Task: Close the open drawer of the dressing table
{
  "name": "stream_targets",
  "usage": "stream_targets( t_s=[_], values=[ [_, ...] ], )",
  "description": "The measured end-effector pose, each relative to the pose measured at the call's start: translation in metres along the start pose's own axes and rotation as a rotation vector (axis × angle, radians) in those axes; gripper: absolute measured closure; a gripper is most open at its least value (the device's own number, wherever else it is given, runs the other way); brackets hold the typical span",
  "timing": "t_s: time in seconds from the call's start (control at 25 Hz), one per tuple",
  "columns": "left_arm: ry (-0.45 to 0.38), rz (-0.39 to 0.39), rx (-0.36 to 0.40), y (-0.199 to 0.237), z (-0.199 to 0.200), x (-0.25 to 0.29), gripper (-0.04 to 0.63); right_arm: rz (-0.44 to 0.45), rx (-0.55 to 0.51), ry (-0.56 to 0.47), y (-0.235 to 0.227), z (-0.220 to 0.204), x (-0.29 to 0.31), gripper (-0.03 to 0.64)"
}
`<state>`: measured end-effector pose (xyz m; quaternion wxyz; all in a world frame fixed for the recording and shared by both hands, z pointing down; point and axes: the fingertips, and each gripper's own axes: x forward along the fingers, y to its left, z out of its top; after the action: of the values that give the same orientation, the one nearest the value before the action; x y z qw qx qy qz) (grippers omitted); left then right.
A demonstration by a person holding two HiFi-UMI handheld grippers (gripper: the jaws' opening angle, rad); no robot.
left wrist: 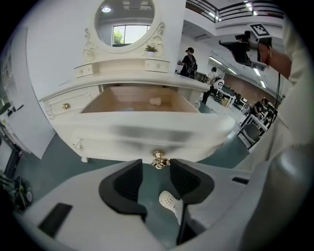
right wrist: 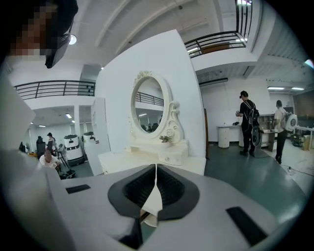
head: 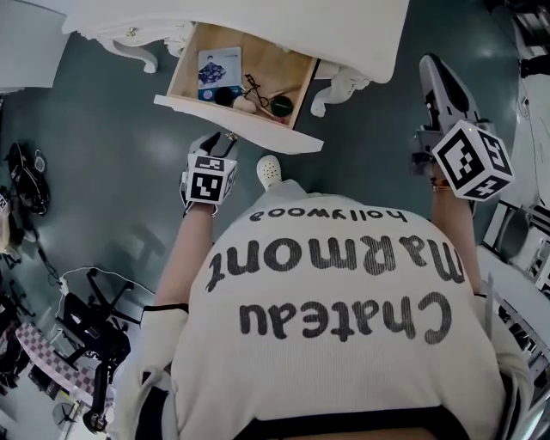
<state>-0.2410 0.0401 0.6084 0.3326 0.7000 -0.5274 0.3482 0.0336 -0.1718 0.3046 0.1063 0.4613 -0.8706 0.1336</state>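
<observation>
Dark teal floor [head: 103,163] spreads beneath us, and one white shoe [head: 269,171] pokes out just short of the drawer [head: 258,73]. Closest to that drawer we've got the left gripper [left wrist: 156,176], jaws apart, dark pads on either side of an open gap. Right at the tips of those jaws sits the small gold knob [left wrist: 159,160] on the drawer's white front. Whether a pad touches it, we cannot tell.

Well off to the right of the drawer we hold the right gripper [right wrist: 156,184] raised, its jaws pressed together so the pads meet in a thin line.

On to the drawer itself: it stands pulled well out from the dressing table [head: 258,21], with its bare wood bottom on show. Inside, a printed card [head: 219,69] lies toward the drawer's left wall, with a dark round pot [head: 226,95] just in front of it. Beside that are a pale egg-shaped piece [head: 244,105], a black hinged tool [head: 258,92] and a second dark round thing [head: 282,106] toward the drawer's right wall.

Beyond the drawer, the oval mirror [left wrist: 124,17] rises off the tabletop in its carved white frame. Far behind it, people [right wrist: 248,122] stand about in the hall.
</observation>
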Motion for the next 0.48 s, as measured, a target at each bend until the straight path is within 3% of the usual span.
stream_targets(
  t_s=[0.2,0.48],
  values=[
    [0.052,-0.049,0.057,-0.004,0.002,0.012,0.416,-0.041,-0.003,-0.008,-0.006,0.005,-0.003,0.586],
    [0.05,-0.101,0.09,-0.006,0.007,0.016,0.454,-0.108,0.011,-0.006,-0.016,0.002,-0.013,0.586]
  ],
)
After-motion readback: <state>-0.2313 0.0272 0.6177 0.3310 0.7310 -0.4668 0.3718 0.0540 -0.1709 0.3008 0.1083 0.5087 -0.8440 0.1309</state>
